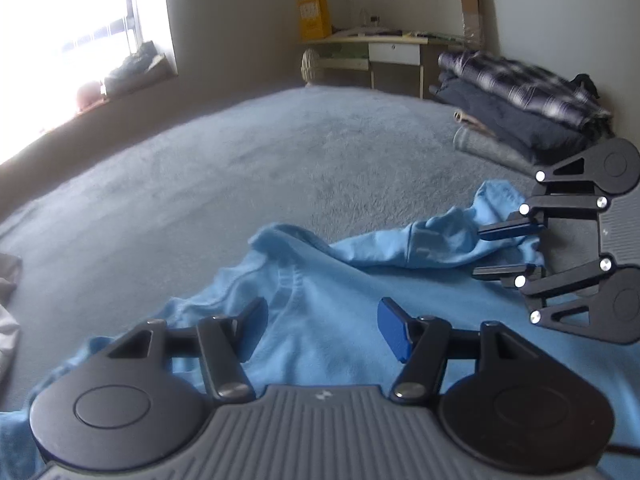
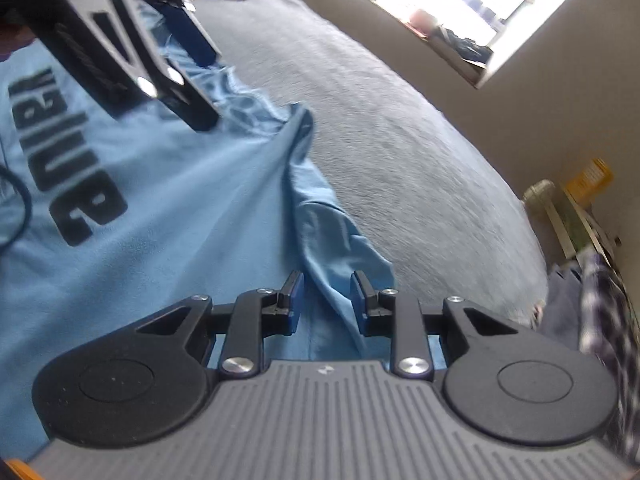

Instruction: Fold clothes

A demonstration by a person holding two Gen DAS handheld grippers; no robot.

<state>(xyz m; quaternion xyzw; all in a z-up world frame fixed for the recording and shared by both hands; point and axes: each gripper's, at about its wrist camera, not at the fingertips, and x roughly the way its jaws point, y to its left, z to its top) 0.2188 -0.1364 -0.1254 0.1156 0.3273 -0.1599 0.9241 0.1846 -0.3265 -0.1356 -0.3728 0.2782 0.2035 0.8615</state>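
**Blue shirt: soft, floppy, and best held by its edges**

The blue shirt [image 1: 320, 320] lies on the grey carpet [image 1: 240, 168], right under my two tools. It is partly spread out, with bumps and wrinkles, and one sleeve [image 2: 336, 248] sticks out to the side in a twisted roll. Dark letters [image 2: 68, 152] show on its front.

I think this shirt is light and very soft. It will bend and sag wherever I lift it, and it will not keep a shape by itself. It does not look slippery or easy to break, but a thin pinch of cloth could slide out.

My left hand-held gripper [image 1: 322, 330] is wide apart and holds nothing. It hangs over the wrinkly top part of the shirt. My right hand-held gripper [image 2: 326, 300] is partly apart too, with its fingers on either side of the sleeve. I do not see the cloth squeezed yet.

Good places to hold are the sleeve end, the shoulder seam or the hem, where the cloth is thicker. Two holds far apart should keep the shirt flat while it moves.

A pile of folded clothes [image 1: 520, 108] sits near the wall, well apart from the shirt. The blue shirt is not folded like those.
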